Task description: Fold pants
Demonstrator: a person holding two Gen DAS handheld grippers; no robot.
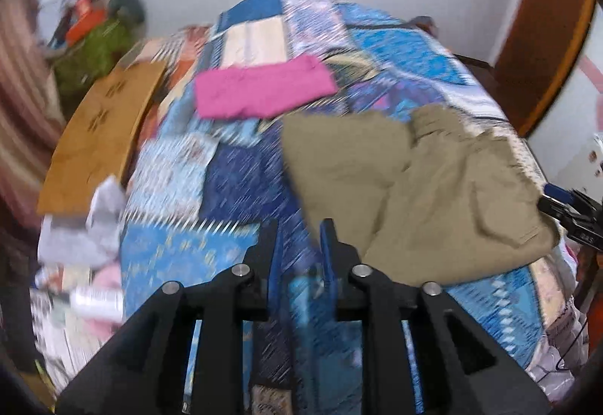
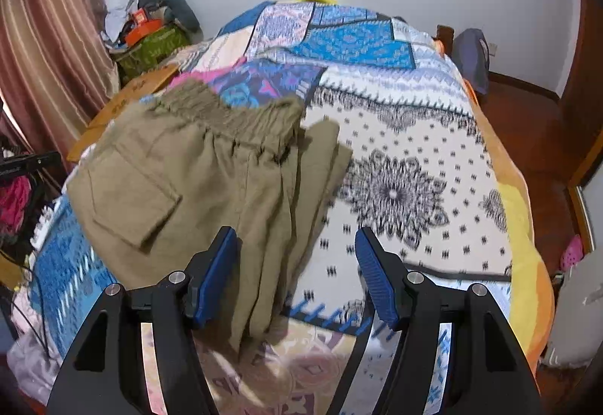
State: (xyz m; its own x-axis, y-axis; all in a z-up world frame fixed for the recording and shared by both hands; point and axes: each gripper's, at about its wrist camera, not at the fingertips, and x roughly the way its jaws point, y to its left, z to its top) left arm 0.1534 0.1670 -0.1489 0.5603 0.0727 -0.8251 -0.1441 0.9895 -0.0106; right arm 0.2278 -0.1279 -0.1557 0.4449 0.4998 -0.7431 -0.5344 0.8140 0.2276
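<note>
Lying folded into a thick khaki bundle on the patchwork bedspread [image 2: 414,136], pants [image 2: 196,181] apparently released to settle; left gripper [image 1: 299,238] narrow and empty, clear of cloth; right gripper [image 2: 297,249] wide, holding nothing, over the folded legs' edge.

Both views are evenly lit by soft, diffuse indoor light, with no clear source and only faint shadows. The left wrist view is heavily motion-blurred: the quilt [image 1: 233,189] pattern smears into diagonal streaks and the pants [image 1: 414,189] lose detail. The right wrist view is sharper, with slight smearing on the pants [image 2: 196,181]. Fisheye distortion bends the walls and darkens every corner. No glare.
</note>
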